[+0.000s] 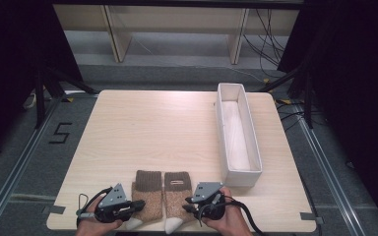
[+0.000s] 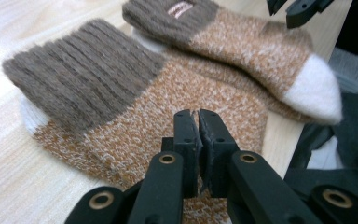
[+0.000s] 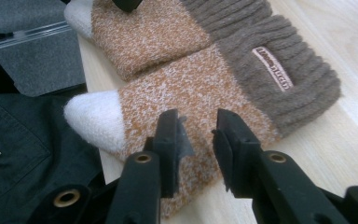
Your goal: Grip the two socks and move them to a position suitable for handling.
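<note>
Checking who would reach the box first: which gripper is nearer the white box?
Right. The right gripper sits at the labelled sock, just below and left of the white box; the left gripper is beyond both socks, at the left sock.

- A light wooden table (image 1: 142, 132) with rounded corners stands on a grey floor (image 1: 34, 162).
- Grey tape pieces (image 1: 309, 217) sit at the front corners of the table.
- A black mark like the digit 5 (image 1: 60, 132) is on the floor at the left.
- Metal rails (image 1: 335, 182) run along the floor on both sides.
- Pale wooden furniture legs (image 1: 119, 34) stand behind.
- Black cables (image 1: 268, 37) hang at the back right.
- Dark curtains (image 1: 10, 59) and black stands (image 1: 42, 83) close the sides.
- Light falls brightest on the table's far part.
</note>
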The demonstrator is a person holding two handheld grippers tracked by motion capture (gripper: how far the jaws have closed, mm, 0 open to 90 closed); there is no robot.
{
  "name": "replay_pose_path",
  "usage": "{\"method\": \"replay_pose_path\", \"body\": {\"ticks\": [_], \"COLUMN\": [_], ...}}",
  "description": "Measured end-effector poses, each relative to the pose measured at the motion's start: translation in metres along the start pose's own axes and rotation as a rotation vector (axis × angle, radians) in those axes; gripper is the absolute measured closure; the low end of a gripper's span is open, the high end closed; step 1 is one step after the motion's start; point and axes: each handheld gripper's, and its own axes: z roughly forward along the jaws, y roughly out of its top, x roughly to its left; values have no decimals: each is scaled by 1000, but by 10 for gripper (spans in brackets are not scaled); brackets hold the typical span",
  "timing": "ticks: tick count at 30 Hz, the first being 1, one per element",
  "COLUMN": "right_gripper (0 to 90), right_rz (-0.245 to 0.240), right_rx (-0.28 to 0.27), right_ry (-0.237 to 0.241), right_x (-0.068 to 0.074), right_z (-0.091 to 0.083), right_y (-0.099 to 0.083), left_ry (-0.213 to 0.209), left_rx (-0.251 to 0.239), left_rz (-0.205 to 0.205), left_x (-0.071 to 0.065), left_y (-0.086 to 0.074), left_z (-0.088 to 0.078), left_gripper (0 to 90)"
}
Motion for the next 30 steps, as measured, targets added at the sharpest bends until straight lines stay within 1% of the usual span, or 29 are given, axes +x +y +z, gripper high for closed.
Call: {"method": "replay_pose_path", "body": {"ticks": [1,2,3,4,5,6,7,8,9,10,11,12,13,14,15,16,17,18,19,20,21,23,24,25,26,27,28,29,30], "right_gripper": [735,744,771,771,782,797,821,821,829,835,847,847,852,857,861,864,866,868,868,868,868,868,867,867,868,868,867,867,867], "right_rz": [0,3,-7,-7,-15,-8,12,12,25,19,18,18,21,46,43,32,30,36,19,19,40,50,51,51,49,59,57,48,71], "right_rx": [0,1,21,21,34,52,63,63,68,72,78,78,81,82,74,79,87,85,83,83,81,74,67,67,75,71,69,62,59], "right_ry": [0,7,13,13,16,14,13,13,15,11,-7,-7,-8,-10,-10,-18,-18,-29,-41,-41,-42,-47,-65,-65,-70,-74,-77,-85,-82], "right_x": [0,0,2,2,2,2,1,1,1,-1,-4,-4,-6,-7,-9,-11,-13,-15,-23,-23,-26,-35,-43,-43,-48,-51,-55,-59,-60], "right_z": [0,2,6,6,9,12,19,19,20,22,25,25,27,30,32,33,35,38,44,44,46,52,56,56,58,60,63,65,67], "right_y": [0,0,0,0,0,0,0,0,1,4,8,8,10,12,13,16,19,22,28,28,30,35,40,40,42,44,47,48,50], "left_ry": [-8,-3,-2,6,4,8,16,21,20,18,22,32,41,47,54,69,78,93,105,109,122,125,136,146,156,166,169,181,196], "left_rx": [-4,14,17,36,23,34,35,53,57,62,44,49,49,57,59,51,58,58,58,58,59,60,52,54,56,54,62,49,67], "left_rz": [-6,3,-1,12,-1,4,6,23,26,24,2,7,0,14,21,0,4,3,5,3,-1,-9,-16,-18,-18,-29,-24,-42,-31], "left_x": [-1,0,0,1,1,1,1,3,4,5,6,8,10,13,16,18,23,26,32,36,41,48,52,56,61,65,70,73,78], "left_y": [-1,-1,-1,-1,-2,-1,-1,-1,0,0,1,1,2,4,5,5,7,8,11,12,14,18,20,21,22,22,23,24,25], "left_z": [2,3,4,4,6,6,7,6,7,8,9,10,10,10,11,12,13,14,16,17,19,22,24,25,25,26,25,26,25], "left_gripper": [849,846,853,853,861,871,891,891,893,895,896,896,897,897,897,897,898,898,898,898,897,897,897,897,897,897,897,897,896]}}
